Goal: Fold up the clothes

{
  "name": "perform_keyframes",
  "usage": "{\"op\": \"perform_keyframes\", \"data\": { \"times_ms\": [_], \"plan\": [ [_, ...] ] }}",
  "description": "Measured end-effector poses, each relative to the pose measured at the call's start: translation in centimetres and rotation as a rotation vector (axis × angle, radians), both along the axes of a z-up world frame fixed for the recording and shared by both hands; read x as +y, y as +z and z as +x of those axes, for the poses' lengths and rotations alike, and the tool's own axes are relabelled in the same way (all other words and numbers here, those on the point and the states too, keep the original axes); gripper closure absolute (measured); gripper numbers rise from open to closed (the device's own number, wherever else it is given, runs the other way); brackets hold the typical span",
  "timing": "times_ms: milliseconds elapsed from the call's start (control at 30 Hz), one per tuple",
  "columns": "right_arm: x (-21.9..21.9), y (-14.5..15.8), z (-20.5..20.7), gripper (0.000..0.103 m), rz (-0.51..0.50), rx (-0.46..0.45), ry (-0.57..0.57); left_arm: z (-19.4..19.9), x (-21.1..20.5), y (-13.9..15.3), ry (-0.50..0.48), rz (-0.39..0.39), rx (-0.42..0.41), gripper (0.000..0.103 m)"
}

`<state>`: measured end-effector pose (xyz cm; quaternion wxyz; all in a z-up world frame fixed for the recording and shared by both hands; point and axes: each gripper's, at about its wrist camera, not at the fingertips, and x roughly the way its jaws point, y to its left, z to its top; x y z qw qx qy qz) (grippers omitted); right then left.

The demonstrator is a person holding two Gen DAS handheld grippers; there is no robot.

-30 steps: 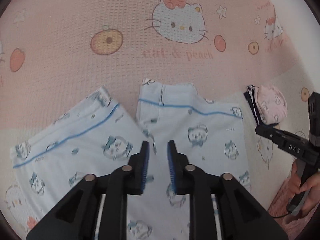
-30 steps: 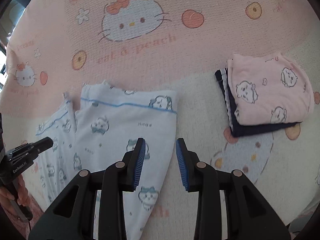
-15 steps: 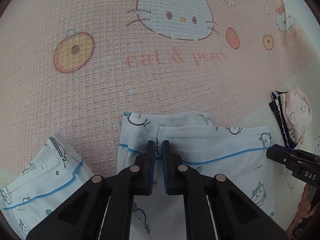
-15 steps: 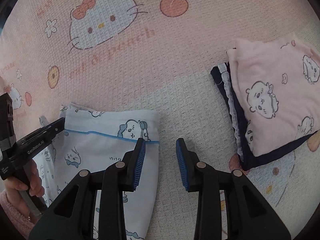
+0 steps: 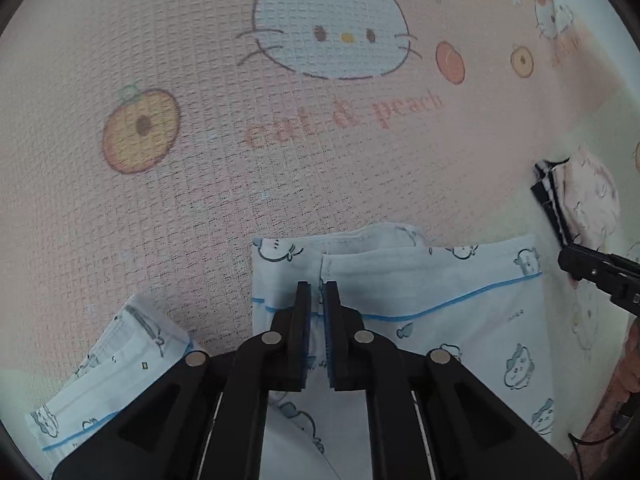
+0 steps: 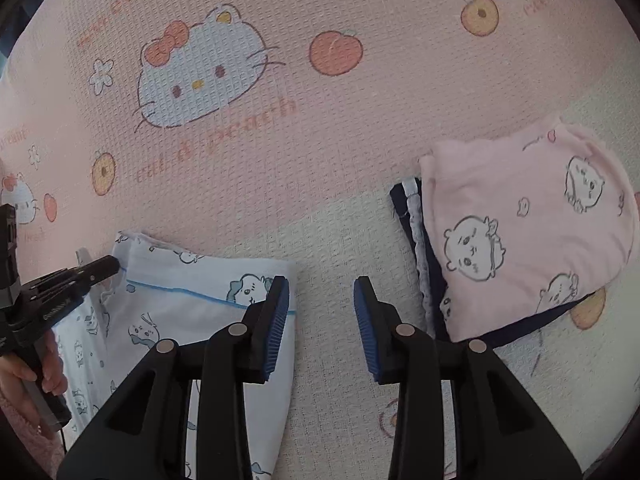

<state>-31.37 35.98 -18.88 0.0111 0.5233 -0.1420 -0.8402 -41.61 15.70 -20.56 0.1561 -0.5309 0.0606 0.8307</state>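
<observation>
Blue-piped garment [image 5: 420, 300] pinched by left gripper [image 5: 317, 292], right gripper [image 6: 322, 292] agape

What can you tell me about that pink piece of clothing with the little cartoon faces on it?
The pink garment is soft-looking knit cloth printed with small round cartoon animal faces. It lies folded flat, topmost on a small stack, over a dark navy piece with a pale lacy edge peeking out along its left side. The stack rests on the pink patterned blanket. Neither gripper touches it.
</observation>
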Motion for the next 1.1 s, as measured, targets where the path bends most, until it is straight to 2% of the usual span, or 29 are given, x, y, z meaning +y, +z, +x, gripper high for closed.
{"op": "perform_keyframes", "data": {
  "times_ms": [33,100,233,300,333,433,533,733,833,1000,1100],
  "plan": [
    [-0.1,-0.3,0.0,0.069,-0.012,-0.007,0.007,-0.1,0.5,-0.2,-0.003,-0.023,0.006,0.081],
    [-0.4,-0.9,-0.1,0.069,-0.027,-0.020,0.021,-0.2,1.3,-0.6,-0.004,-0.059,0.017,0.078],
    [-0.8,-2.8,-1.0,0.069,-0.087,-0.078,0.037,-0.2,1.5,-1.0,0.028,-0.041,0.027,0.077],
    [-1.0,-2.9,-1.2,0.066,-0.101,-0.092,0.048,-0.2,1.7,-1.2,0.017,-0.037,0.035,0.080],
    [-1.2,-2.8,-1.4,0.063,-0.100,-0.093,0.064,-0.2,1.8,-1.1,0.008,-0.027,0.036,0.096],
    [-1.5,-1.7,-1.8,0.063,-0.045,-0.072,0.096,-0.1,1.4,-0.6,0.019,0.004,0.040,0.096],
    [-1.2,-0.7,-1.6,0.063,-0.012,-0.039,0.073,0.7,0.4,0.6,0.043,0.029,0.069,0.097],
    [-0.6,-1.3,-1.6,0.063,-0.038,-0.062,0.043,2.1,-3.1,4.2,0.124,0.072,0.129,0.097],
    [-0.7,-1.0,-1.7,0.063,-0.016,-0.039,0.034,3.3,-5.2,5.7,0.149,0.085,0.151,0.097],
    [-1.4,-1.7,-2.1,0.063,-0.029,-0.072,0.072,3.8,-8.2,5.3,0.208,0.059,0.139,0.097],
    [-2.6,-1.8,-2.4,0.063,-0.093,-0.071,0.143,3.4,-9.7,4.6,0.242,0.053,0.116,0.097]
  ]
}}
